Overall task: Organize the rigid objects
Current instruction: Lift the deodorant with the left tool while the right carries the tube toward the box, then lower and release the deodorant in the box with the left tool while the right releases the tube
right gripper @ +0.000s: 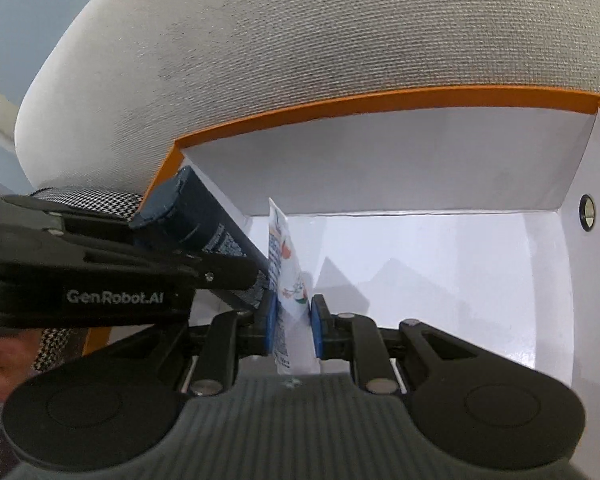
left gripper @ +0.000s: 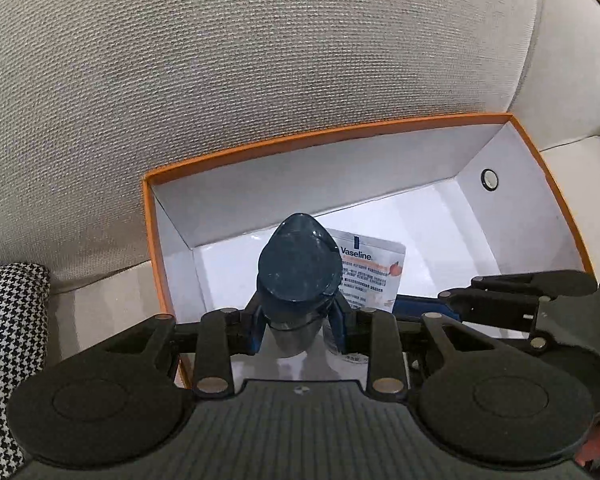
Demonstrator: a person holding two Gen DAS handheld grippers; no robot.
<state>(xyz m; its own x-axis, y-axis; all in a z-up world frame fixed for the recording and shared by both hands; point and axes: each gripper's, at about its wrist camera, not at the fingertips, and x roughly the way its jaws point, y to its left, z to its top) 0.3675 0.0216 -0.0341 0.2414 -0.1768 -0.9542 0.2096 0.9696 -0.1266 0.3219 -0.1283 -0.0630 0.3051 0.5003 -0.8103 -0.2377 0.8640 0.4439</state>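
Left tongs point(left gripper: 298, 322) grasp a dark bottle point(left gripper: 298, 268), right tongs point(right gripper: 294, 328) a white tube point(right gripper: 288, 276), its lower end hidden.

Left gripper point(left gripper: 298, 320): matte black linkage arms carrying silver rivets, blue pads, a ribbed grey housing showing at six o'clock. Right gripper point(right gripper: 293, 322): identical build, flanked by round black discs. White "GenRobot.AI" lettering is showing on the left gripper's side.

The left gripper point(left gripper: 298, 322) clamps a dark blue bottle point(left gripper: 298, 268), cap end forward, over an orange-rimmed white box point(left gripper: 340, 132) on a beige sofa point(left gripper: 260, 60), with a white Vaseline tube point(left gripper: 374, 272) and the right gripper point(left gripper: 512, 296) just beside it.
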